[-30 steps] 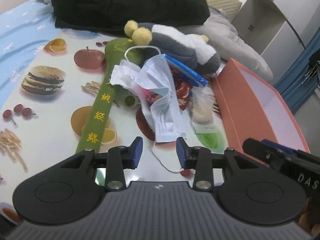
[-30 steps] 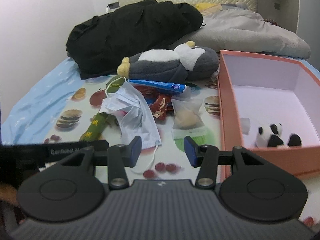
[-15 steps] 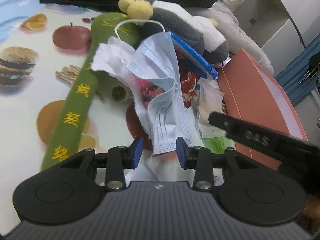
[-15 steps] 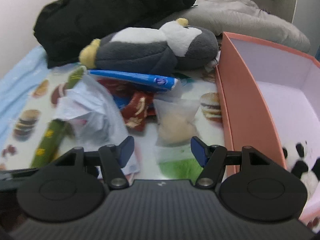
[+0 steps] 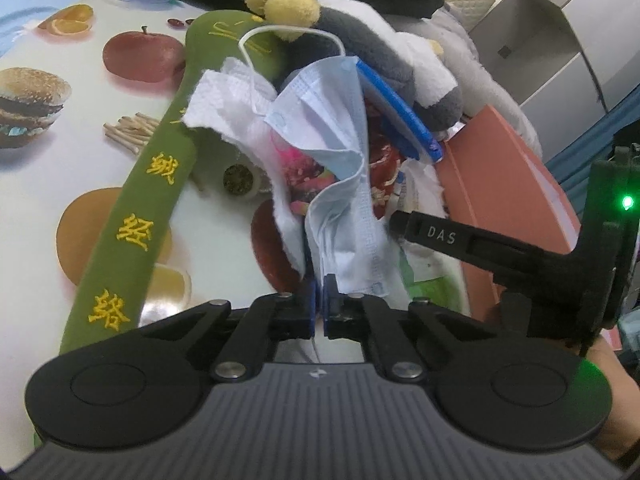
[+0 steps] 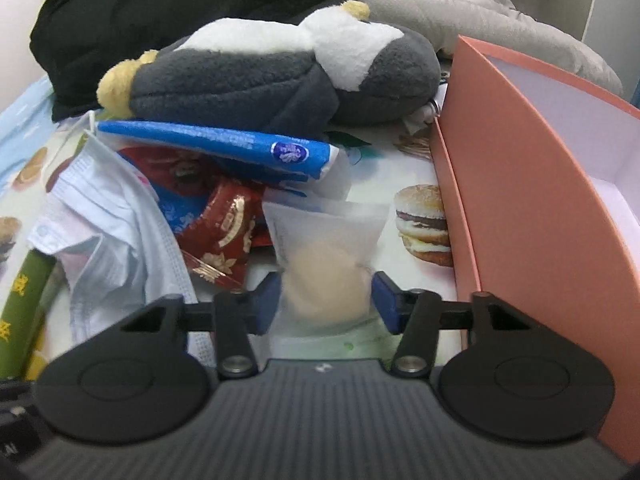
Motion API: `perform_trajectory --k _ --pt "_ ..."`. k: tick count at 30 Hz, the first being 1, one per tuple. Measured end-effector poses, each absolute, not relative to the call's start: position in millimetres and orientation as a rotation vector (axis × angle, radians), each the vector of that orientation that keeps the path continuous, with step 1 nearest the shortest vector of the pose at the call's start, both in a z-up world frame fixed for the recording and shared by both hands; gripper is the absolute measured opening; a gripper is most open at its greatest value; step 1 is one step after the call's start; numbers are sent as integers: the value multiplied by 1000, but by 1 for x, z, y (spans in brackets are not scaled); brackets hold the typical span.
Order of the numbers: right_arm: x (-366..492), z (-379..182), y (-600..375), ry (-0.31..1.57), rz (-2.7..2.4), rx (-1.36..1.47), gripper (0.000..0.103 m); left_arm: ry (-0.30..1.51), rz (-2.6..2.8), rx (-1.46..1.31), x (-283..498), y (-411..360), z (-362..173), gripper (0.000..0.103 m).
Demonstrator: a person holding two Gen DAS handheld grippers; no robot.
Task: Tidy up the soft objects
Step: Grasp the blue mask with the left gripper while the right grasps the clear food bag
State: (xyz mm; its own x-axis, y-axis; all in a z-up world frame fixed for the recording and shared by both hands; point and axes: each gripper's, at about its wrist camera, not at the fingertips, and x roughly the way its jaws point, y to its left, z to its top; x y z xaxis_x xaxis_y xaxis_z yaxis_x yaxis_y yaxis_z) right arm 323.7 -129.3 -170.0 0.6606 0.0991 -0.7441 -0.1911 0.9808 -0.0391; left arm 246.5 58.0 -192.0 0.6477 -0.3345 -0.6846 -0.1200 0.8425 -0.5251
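My left gripper [image 5: 321, 305] is shut on the lower edge of a light blue face mask [image 5: 340, 184], which drapes over crumpled white tissue [image 5: 228, 116]. My right gripper [image 6: 325, 300] is open, its jaws on either side of a clear bag holding a beige sponge [image 6: 325, 280]. The mask also shows in the right wrist view [image 6: 116, 232]. A grey and white penguin plush [image 6: 280, 76] lies behind, with a blue tube [image 6: 224, 146] and a red pouch [image 6: 224, 236] in front of it. A green embroidered plush strip [image 5: 140, 216] lies at left.
An orange box [image 6: 532, 184] with a white inside stands at the right, close to my right gripper. A black garment [image 6: 160, 4] and a grey pillow [image 6: 500, 20] lie at the back. The right gripper body [image 5: 520, 252] shows in the left wrist view.
My left gripper has moved forward and closed on the mask. My right gripper has moved forward and down, so the sponge bag now sits between its open jaws.
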Motion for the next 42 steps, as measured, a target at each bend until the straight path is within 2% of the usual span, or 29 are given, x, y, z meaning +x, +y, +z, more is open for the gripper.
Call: perform_trajectory --k 10,18,30,37,39,40,41,42 --pt "286 -138 -134 789 188 -122 49 806 -195 -584 223 51 -160 2" --pt "233 -121 -141 786 207 -112 49 823 -224 -614 182 49 -148 2" --pt "158 -134 -154 883 215 -65 49 950 -260 -637 117 58 -152 2" --pt "140 -152 -163 914 198 -10 51 999 -213 -579 106 62 -154 3" --pt "138 -155 -162 910 200 -16 52 994 -199 -553 104 62 -151 7" --pt "137 -156 -162 912 201 -15 53 1001 -189 -545 104 61 -150 17" --pt "137 -155 -162 910 205 -8 54 1005 -182 -547 105 62 -150 33" --pt "137 -154 -163 907 212 6 58 997 -177 -552 105 63 -148 42"
